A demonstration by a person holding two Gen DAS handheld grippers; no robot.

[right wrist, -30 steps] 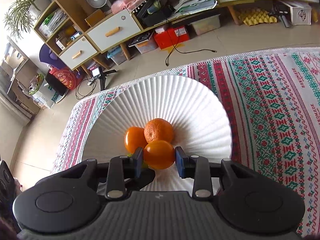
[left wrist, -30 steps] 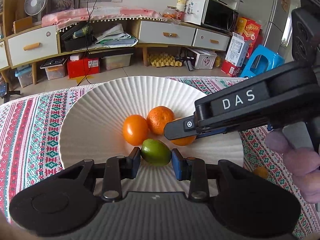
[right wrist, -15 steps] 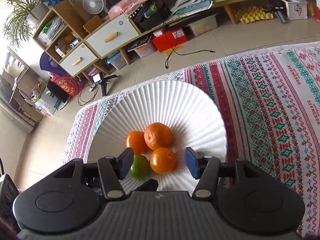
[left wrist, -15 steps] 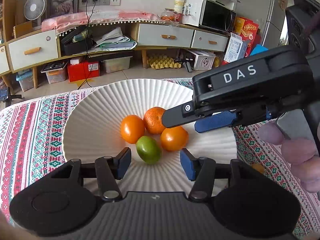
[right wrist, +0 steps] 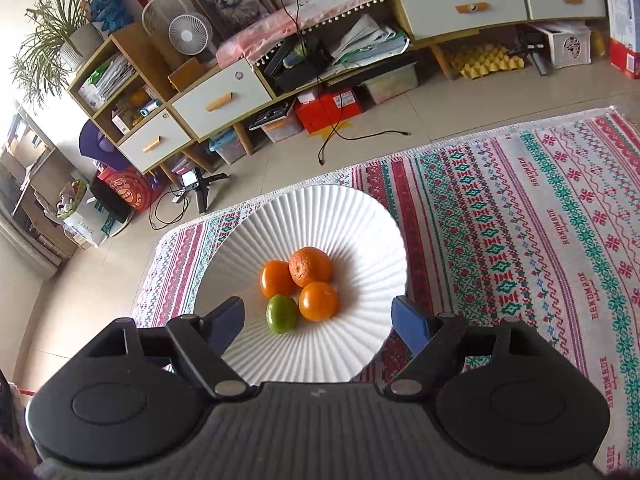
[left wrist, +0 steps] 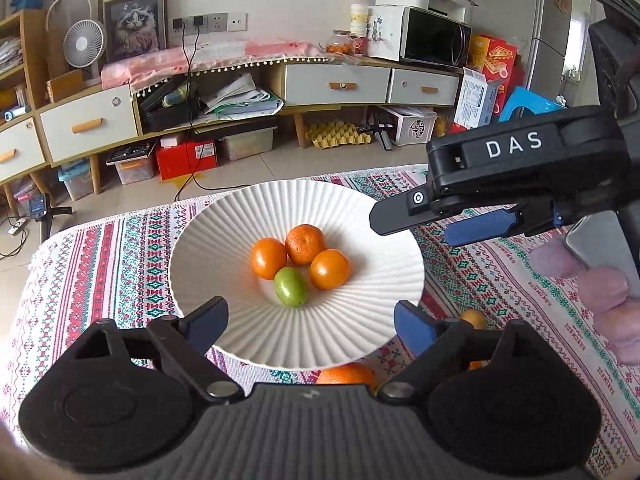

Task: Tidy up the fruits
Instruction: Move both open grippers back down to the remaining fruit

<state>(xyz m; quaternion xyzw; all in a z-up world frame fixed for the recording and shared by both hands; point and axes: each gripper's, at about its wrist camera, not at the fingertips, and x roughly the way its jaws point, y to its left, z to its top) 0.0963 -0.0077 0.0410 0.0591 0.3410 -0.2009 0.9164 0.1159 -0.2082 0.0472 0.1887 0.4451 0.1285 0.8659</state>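
Left gripper (left wrist: 310,322), jaws just spread wide and empty, hangs above the white plate (left wrist: 200,240) where the green fruit (left wrist: 291,287) lies touching three orange ones; more oranges (left wrist: 346,374) wait on the cloth just beside the plate's near rim. Right gripper (right wrist: 318,318), its jaws likewise just parted and empty, should lift clear before turning away, lest a finger nudge the orange fruit (right wrist: 318,301) below.

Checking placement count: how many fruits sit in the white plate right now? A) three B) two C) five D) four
D: the white plate holds three orange fruits and one green fruit, clustered at its centre; other orange fruit lies outside on the cloth.
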